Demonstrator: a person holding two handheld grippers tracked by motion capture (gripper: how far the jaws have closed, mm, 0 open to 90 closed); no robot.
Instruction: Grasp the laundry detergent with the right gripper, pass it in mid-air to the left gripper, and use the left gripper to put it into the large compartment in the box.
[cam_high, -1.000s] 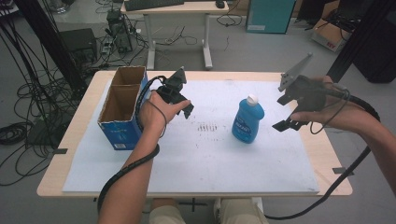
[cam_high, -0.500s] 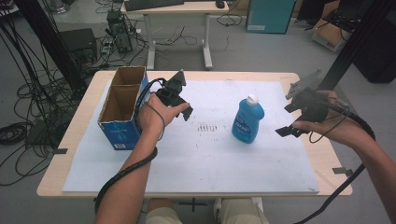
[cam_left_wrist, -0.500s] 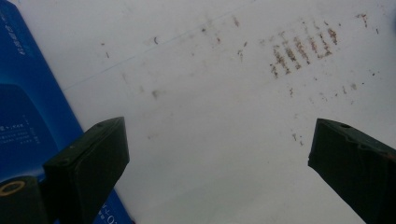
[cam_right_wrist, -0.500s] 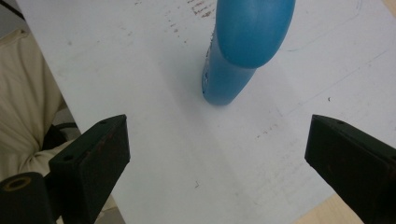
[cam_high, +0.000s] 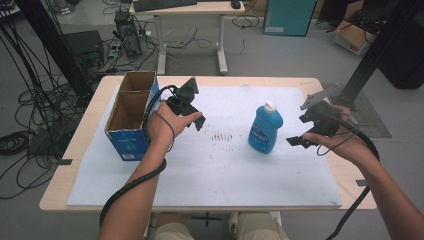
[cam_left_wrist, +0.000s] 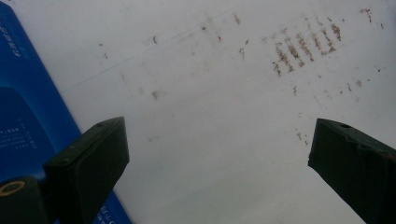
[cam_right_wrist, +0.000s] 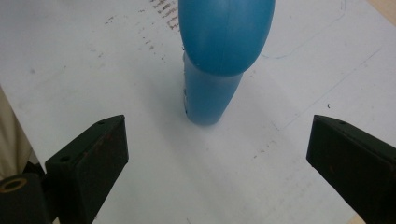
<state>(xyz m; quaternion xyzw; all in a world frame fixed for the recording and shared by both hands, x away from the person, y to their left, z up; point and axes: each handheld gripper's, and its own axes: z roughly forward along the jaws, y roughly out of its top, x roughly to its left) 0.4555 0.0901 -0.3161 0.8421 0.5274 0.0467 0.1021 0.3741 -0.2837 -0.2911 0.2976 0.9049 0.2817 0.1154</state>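
Observation:
A blue bottle (cam_high: 265, 131) with a white cap stands upright on the white mat (cam_high: 215, 170), right of centre. To its right, my right gripper (cam_high: 303, 121) is open; its jaws have just been opening and nothing is between them. In the right gripper view the bottle (cam_right_wrist: 219, 46) rises just ahead of the right gripper (cam_right_wrist: 217, 130), apart from both jaws. Over the mat's left part, beside the box, my left gripper (cam_high: 196, 104) is open. In the left gripper view the left gripper (cam_left_wrist: 217, 135) hangs over stained mat with nothing between its jaws.
An open-topped blue cardboard box (cam_high: 131, 114) with two compartments stands at the mat's left edge; its blue side (cam_left_wrist: 23, 116) is close to the left jaw. Brown smudges (cam_high: 222, 136) mark the mat's middle. Cables trail from both grippers off the table's near edge.
My right hand has come down and in toward the bottle from the right. The left hand and the bottle have stayed put.

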